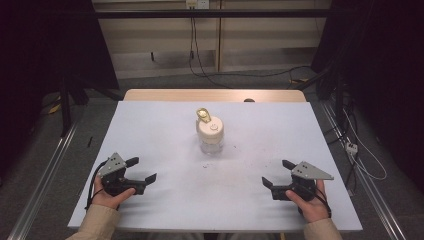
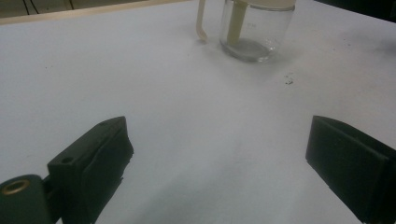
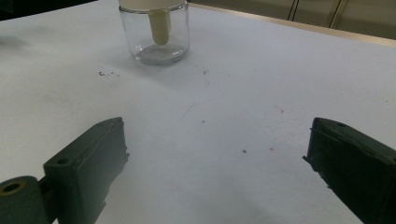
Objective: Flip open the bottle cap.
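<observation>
Glass jar (image 1: 210, 141) with cream lid mid-tabletop (image 1: 165, 125); top cropped in both gripper views. Left gripper (image 1: 142, 169), right gripper (image 1: 276, 173): fingers spread, grasping nothing, well apart from jar.

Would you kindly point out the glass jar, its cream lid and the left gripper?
glass jar (image 3: 156, 44), right gripper view, clear side wall.
cream lid (image 1: 210, 128), high view, top face.
left gripper (image 1: 141, 169), high view, midway between fingertips.

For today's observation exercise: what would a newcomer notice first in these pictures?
A small glass jar with a cream lid stands alone mid-table on the white sheet, a gold piece on top. Nearer the person, the left tool and right tool rest wide open, one at each side.
</observation>
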Action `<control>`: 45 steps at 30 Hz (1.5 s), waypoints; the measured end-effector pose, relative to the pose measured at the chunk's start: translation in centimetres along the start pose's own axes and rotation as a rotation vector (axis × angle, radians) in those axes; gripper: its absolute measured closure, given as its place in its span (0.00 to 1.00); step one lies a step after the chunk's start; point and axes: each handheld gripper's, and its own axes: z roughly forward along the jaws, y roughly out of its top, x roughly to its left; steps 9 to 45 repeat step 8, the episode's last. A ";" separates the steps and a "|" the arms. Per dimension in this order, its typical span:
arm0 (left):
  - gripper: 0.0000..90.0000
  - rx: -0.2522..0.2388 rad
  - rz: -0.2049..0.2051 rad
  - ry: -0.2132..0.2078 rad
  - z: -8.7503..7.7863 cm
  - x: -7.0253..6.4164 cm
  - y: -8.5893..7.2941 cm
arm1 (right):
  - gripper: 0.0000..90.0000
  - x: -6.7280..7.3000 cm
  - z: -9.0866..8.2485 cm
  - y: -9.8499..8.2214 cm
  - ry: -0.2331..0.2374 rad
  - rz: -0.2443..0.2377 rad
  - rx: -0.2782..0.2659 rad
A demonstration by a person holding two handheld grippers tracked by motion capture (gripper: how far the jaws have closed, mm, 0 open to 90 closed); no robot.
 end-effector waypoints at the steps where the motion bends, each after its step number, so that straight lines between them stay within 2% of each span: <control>1: 0.07 -0.002 0.000 0.000 0.0 0.0 0.0 | 0.05 0.0 0.0 0.0 -0.001 0.000 0.004; 4: 0.07 0.009 0.001 0.000 0.1 0.0 -0.1 | 0.05 0.0 0.0 0.0 -0.002 0.003 0.000; 45: 0.07 0.000 -0.003 0.002 0.1 0.0 0.0 | 0.05 0.2 0.1 0.1 -0.003 0.004 -0.003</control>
